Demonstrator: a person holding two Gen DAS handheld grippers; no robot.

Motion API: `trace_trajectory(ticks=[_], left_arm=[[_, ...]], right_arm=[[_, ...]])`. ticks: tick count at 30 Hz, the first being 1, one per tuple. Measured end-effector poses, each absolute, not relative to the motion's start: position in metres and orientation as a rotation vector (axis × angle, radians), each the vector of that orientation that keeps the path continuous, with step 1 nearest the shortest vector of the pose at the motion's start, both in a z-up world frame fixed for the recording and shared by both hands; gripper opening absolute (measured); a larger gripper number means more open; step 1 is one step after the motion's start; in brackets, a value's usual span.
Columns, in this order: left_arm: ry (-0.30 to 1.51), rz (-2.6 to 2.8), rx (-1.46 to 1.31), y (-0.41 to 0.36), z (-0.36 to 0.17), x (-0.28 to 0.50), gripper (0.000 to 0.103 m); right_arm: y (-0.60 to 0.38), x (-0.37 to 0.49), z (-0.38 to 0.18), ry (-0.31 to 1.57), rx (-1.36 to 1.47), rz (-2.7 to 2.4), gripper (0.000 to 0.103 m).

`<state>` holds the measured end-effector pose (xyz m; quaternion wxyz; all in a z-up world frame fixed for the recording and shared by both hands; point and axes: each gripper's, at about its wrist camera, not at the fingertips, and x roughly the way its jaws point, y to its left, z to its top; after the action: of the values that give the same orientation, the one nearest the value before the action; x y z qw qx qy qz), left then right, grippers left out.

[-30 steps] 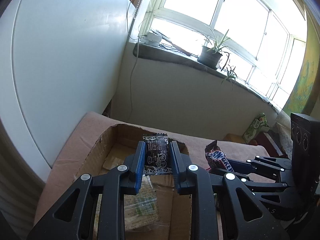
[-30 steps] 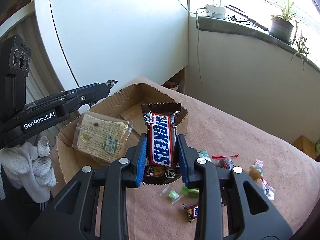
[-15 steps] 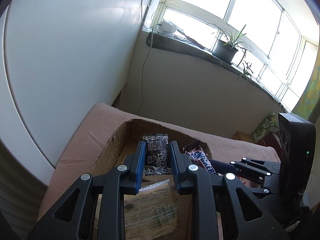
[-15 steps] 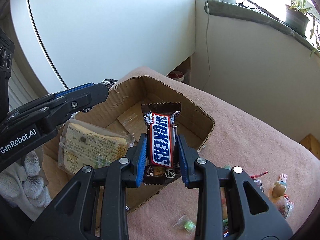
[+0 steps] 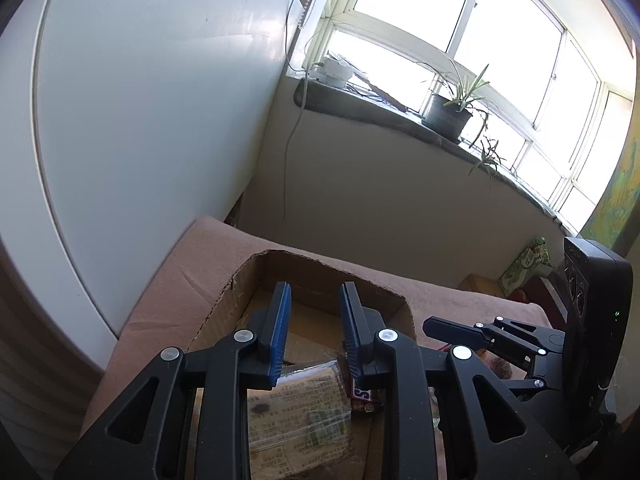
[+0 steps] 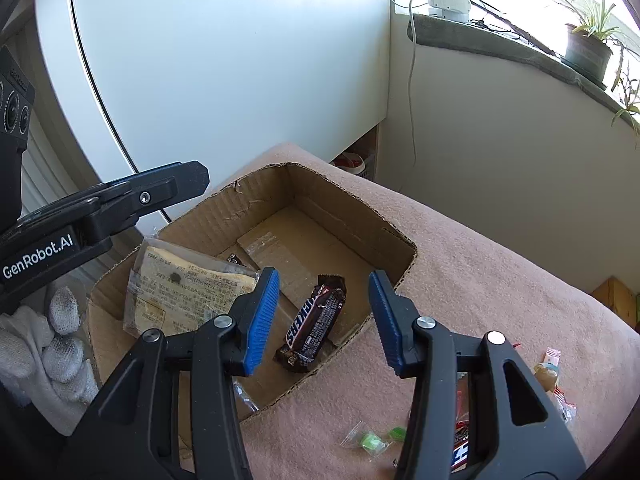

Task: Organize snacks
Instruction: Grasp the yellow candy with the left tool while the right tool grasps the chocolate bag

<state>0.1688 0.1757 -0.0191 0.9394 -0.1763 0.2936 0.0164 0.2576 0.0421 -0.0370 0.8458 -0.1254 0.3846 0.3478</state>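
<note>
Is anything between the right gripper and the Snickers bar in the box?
Nothing visible. The right gripper, whose jaws have just been opening, hangs above the Snickers bar on the cardboard box floor, gripping nothing; the sandwich packet lies beside the bar, not over it.

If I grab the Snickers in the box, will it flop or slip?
The Snickers likely stays stiff: the wrapper looks full end to end. Its glossy film may slip a little. Lying flat in the box, it shouldn't roll.
</note>
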Motion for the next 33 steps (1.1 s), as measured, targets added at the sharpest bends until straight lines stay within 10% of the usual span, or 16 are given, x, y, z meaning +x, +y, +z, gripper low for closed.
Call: trace_trajectory(ticks=[33], left_arm=[[0.755, -0.435, -0.25, 0.029, -0.064, 0.092, 0.049]], right_arm=[[-0.193, 0.211, -0.048, 0.826, -0.156, 0.394, 0.073]])
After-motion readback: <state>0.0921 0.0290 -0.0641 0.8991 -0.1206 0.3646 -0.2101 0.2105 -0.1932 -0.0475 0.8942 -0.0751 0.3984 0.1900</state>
